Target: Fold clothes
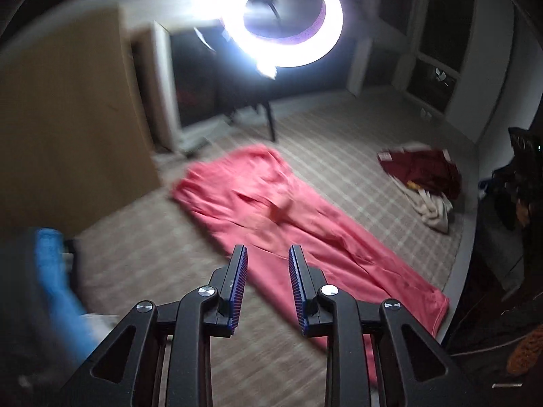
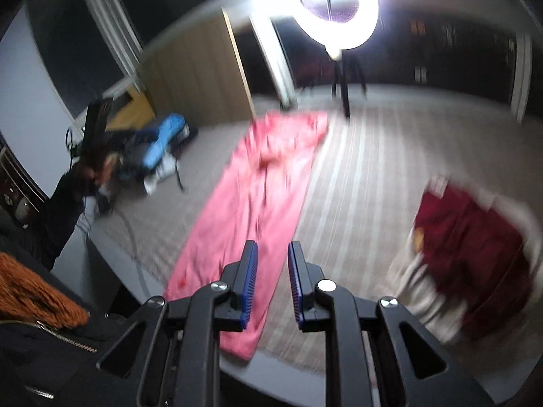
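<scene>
Pink trousers (image 1: 288,217) lie spread flat and lengthwise on a checked bed cover (image 1: 163,271); they also show in the right wrist view (image 2: 258,203). My left gripper (image 1: 268,254) is open and empty, held above the trousers' lower half. My right gripper (image 2: 271,249) is open and empty, held above the leg ends near the bed's edge. A dark red garment on a white one (image 1: 424,173) lies in a heap to the right, also in the right wrist view (image 2: 475,244). Both views are blurred.
A lit ring light on a tripod (image 1: 285,17) stands beyond the bed (image 2: 339,6). A wooden panel (image 1: 68,112) stands at the left. A blue object (image 2: 163,142) and bags lie left of the bed. Orange fabric (image 2: 37,295) is at the lower left.
</scene>
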`<action>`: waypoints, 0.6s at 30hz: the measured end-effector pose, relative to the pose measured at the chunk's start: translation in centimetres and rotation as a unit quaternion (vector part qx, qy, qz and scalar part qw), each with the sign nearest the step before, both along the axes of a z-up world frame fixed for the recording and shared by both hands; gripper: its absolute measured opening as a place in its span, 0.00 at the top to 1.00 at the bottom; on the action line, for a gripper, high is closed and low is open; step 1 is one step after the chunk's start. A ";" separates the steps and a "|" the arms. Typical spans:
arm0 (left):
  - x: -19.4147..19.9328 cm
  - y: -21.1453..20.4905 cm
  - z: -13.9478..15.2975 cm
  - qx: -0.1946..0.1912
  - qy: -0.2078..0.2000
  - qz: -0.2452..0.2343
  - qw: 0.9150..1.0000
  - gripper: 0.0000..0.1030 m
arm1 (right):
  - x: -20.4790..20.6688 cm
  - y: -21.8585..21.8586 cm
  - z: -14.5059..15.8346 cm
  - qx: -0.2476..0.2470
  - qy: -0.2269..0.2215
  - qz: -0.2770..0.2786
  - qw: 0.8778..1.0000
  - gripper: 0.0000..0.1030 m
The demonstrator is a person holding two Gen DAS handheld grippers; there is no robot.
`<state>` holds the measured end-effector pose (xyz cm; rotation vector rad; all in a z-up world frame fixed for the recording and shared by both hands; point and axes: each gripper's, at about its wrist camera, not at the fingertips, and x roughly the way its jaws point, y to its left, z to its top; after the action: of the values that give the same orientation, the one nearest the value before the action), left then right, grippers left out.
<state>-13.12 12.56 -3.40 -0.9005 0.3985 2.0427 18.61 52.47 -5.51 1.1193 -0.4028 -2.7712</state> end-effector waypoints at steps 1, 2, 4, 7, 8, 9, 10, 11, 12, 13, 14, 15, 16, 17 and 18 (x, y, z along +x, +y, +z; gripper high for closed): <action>-0.3 -0.8 1.3 0.003 0.014 0.010 1.000 0.72 | -0.6 0.0 1.4 0.015 0.018 0.002 1.000 0.81; -0.6 -1.5 2.5 0.006 0.029 0.020 0.999 0.69 | -1.5 -0.2 2.6 0.032 0.035 0.004 0.999 0.79; -1.2 -2.3 4.7 0.008 0.060 0.036 0.998 0.67 | -3.2 -0.6 5.1 0.066 0.069 0.009 0.995 0.64; -2.8 -1.3 5.2 -0.006 0.090 0.042 0.995 0.66 | -6.8 -0.9 7.1 0.122 0.108 0.018 0.987 0.58; -3.4 -0.4 4.7 -0.008 0.088 0.039 0.995 0.66 | -8.5 -1.2 6.9 0.143 0.113 0.019 0.983 0.58; -4.0 0.5 4.1 -0.009 0.084 0.035 0.996 0.66 | -10.4 -1.2 6.3 0.157 0.112 0.019 0.981 0.58; -4.6 1.8 3.2 -0.011 0.079 0.024 0.997 0.66 | -12.4 -0.9 5.6 0.163 0.103 0.019 0.981 0.58; -5.1 3.3 2.1 -0.013 0.072 0.013 0.997 0.66 | -14.4 -0.4 4.6 0.167 0.093 0.019 0.981 0.58; -5.7 4.7 1.1 -0.015 0.066 0.001 0.998 0.66 | -16.3 0.4 3.3 0.165 0.079 0.016 0.983 0.58; -6.5 6.5 -0.4 -0.019 0.054 -0.011 0.998 0.66 | -18.1 1.1 1.9 0.162 0.065 0.013 0.985 0.58; -7.4 8.3 -1.9 -0.023 0.040 -0.024 0.999 0.66 | -19.8 1.9 0.4 0.157 0.052 0.008 0.986 0.58; -8.6 10.3 -3.7 -0.031 0.025 -0.035 0.999 0.66 | -21.3 2.7 -1.1 0.149 0.039 0.003 0.988 0.58; -9.1 11.7 -4.9 -0.039 0.016 -0.043 0.998 0.66 | -22.8 3.4 -2.6 0.138 0.027 -0.001 0.990 0.58; -10.2 13.8 -6.8 -0.056 0.005 -0.054 0.997 0.66 | -24.1 3.9 -3.9 0.122 0.016 -0.005 0.992 0.58; -10.7 15.2 -8.1 -0.068 -0.004 -0.063 0.996 0.66 | -25.4 4.4 -5.2 0.110 0.006 -0.007 0.994 0.58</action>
<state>-23.80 27.76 -11.50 -0.9407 0.5825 1.9144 -6.77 56.84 -10.67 1.1471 -0.1054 -2.8892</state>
